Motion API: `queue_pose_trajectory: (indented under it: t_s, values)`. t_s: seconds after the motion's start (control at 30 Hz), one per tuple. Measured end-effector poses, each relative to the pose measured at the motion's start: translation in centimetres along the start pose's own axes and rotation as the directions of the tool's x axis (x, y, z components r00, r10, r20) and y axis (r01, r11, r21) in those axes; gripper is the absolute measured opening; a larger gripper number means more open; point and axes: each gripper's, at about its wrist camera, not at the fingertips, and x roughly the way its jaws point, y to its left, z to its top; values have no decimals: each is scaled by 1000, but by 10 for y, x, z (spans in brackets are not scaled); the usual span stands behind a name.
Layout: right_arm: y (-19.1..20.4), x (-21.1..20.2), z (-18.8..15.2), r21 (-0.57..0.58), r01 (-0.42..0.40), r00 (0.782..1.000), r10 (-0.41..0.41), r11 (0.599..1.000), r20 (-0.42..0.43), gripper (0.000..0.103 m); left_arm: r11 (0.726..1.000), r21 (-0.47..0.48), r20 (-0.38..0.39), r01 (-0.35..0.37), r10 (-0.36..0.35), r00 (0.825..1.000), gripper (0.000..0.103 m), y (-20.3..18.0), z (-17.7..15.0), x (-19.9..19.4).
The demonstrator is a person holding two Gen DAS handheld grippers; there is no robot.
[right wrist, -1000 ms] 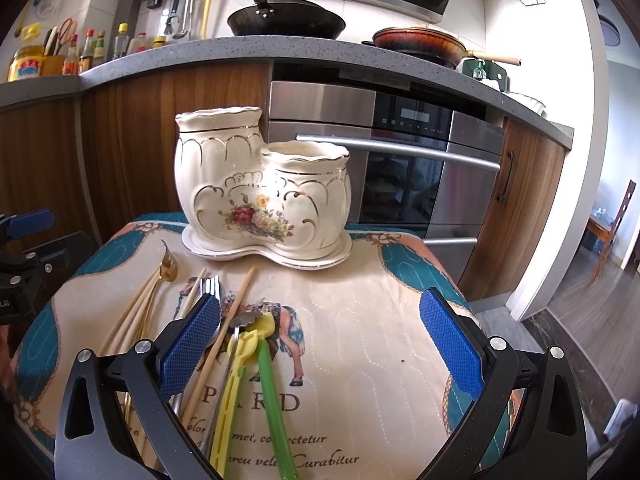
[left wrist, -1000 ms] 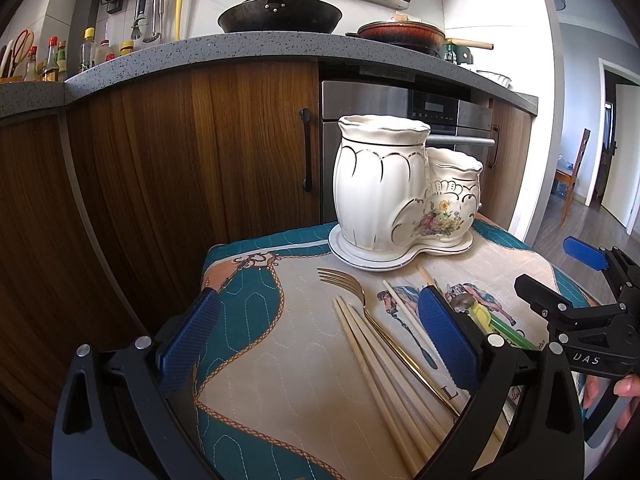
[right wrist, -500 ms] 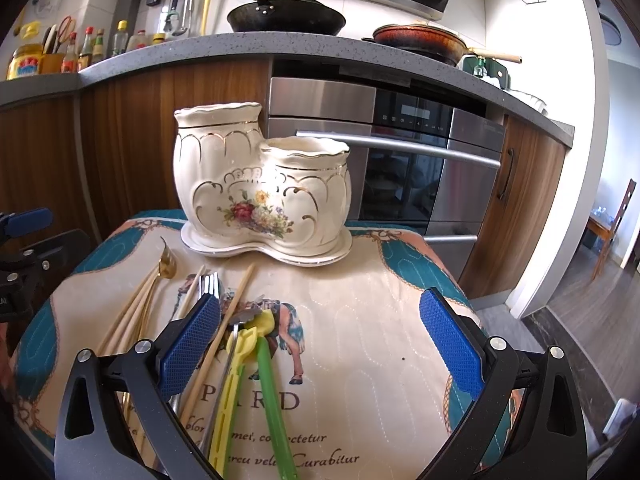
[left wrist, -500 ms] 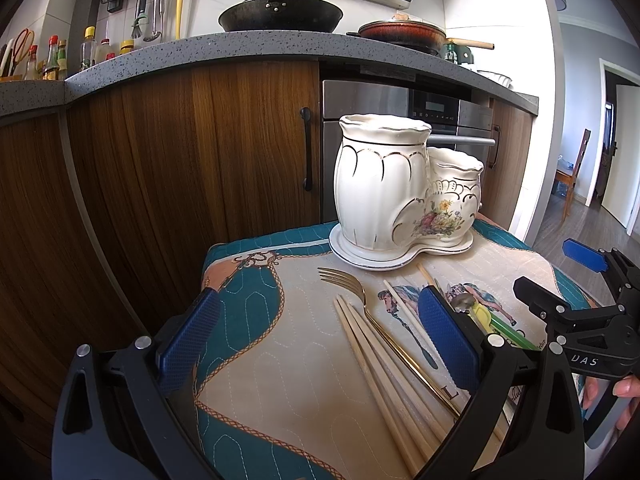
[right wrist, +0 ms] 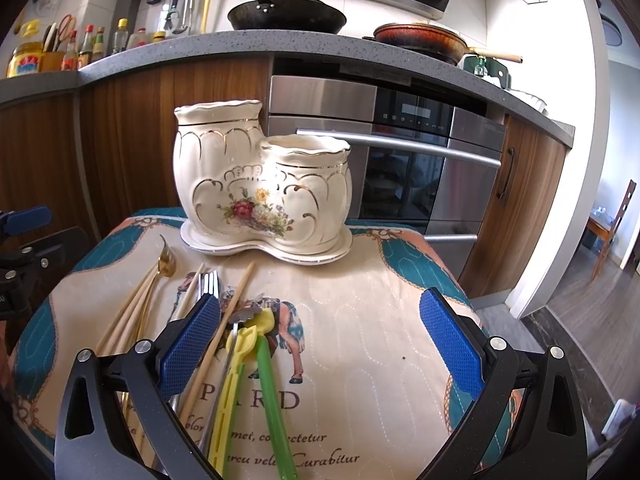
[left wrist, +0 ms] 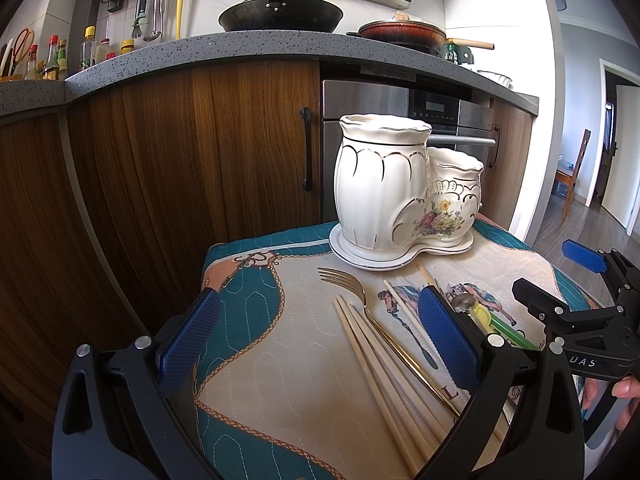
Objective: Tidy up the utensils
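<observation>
On the worktop [right wrist: 380, 340], which is covered by a quilted teal and cream cloth [left wrist: 256, 320] with a horse print, sits a cream ceramic holder [right wrist: 260, 184] with two compartments, gold trim and a flower bouquet painted on the front, standing upright on its own matching base at the far side of the cloth. All the utensils are lying loose on the cloth in front of it, none in the holder's compartments as far as I can see. There's a gold fork [left wrist: 348, 284] with its tines pointing toward the holder, a bunch of wooden chopsticks [left wrist: 380, 360] right beside it, a silver fork [right wrist: 210, 282], a yellow plastic utensil [right wrist: 240, 360] and a green one [right wrist: 272, 392] side by side, plus a metal spoon [right wrist: 245, 315] tucked in among them. The left tool [left wrist: 318, 344] is spread wide with nothing between its blue pads, hovering over the left part of the cloth near the chopsticks and gold fork. The right tool [right wrist: 320, 340] is spread wide too and holds nothing, with its left pad just over the silver fork and the yellow and green pieces running between its fingers. Behind everything there's a grey stone counter [left wrist: 240, 46] with a black wok [left wrist: 280, 14] on it, wooden cabinets [left wrist: 160, 160] and a built-in oven [right wrist: 400, 160].
</observation>
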Motion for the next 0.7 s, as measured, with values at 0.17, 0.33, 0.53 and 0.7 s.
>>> queue_pose_trajectory:
  t_s: [0.17,0.33,0.53,0.7]
  values:
    - [0,0,0,-1,-1,1000,1,1000,0,99,1000,0,-1,-1,1,1000,98,0,0,0]
    - [0,0,0,0,-1,1000,1,1000,-1,99,1000,1,0,-2,2,1000,98,-1,-1,1]
    - [0,1,-1,0,-1,1000,1,1000,-2,99,1000,-2,0,0,0,1000,98,-1,0,0]
    - [0,2,0,0,-2,1000,2,1000,-4,99,999,-23,-6,46,-47,999,98,4,-2,2]
